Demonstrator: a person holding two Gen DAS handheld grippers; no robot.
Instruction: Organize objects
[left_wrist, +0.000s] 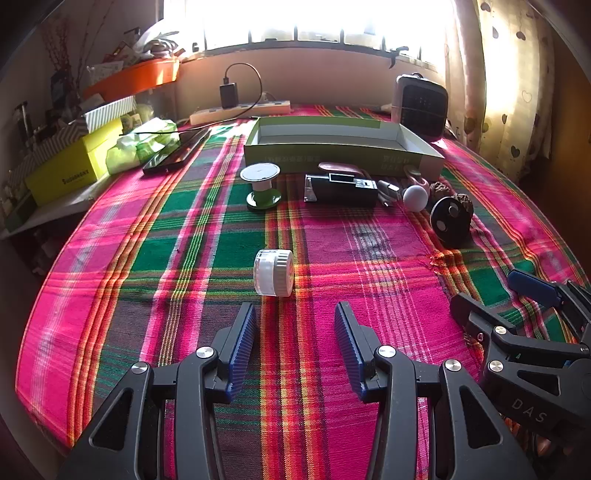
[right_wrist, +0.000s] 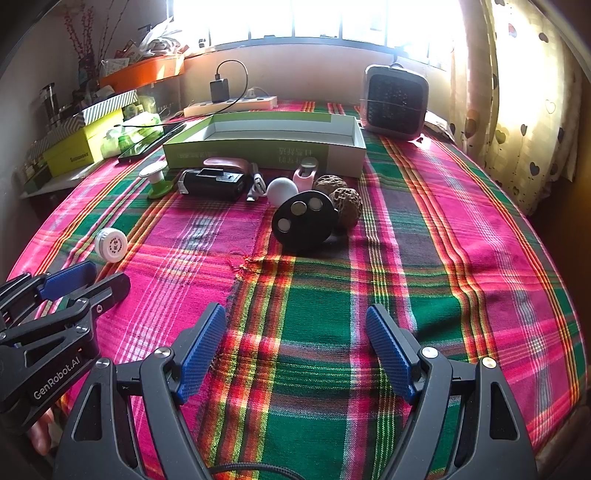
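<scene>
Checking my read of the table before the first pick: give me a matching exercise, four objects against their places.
Objects:
1. white jar
2. green spool
3. white ball
4. green box

Places:
A. at the back, open and empty
B. left end of the row of items
C. alone on its side, nearest the left gripper
D. between the pink item and the black disc

Pairs: 1-C, 2-B, 3-D, 4-A

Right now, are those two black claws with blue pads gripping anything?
Left gripper: open, holding nothing.
Right gripper: open, holding nothing.
</scene>
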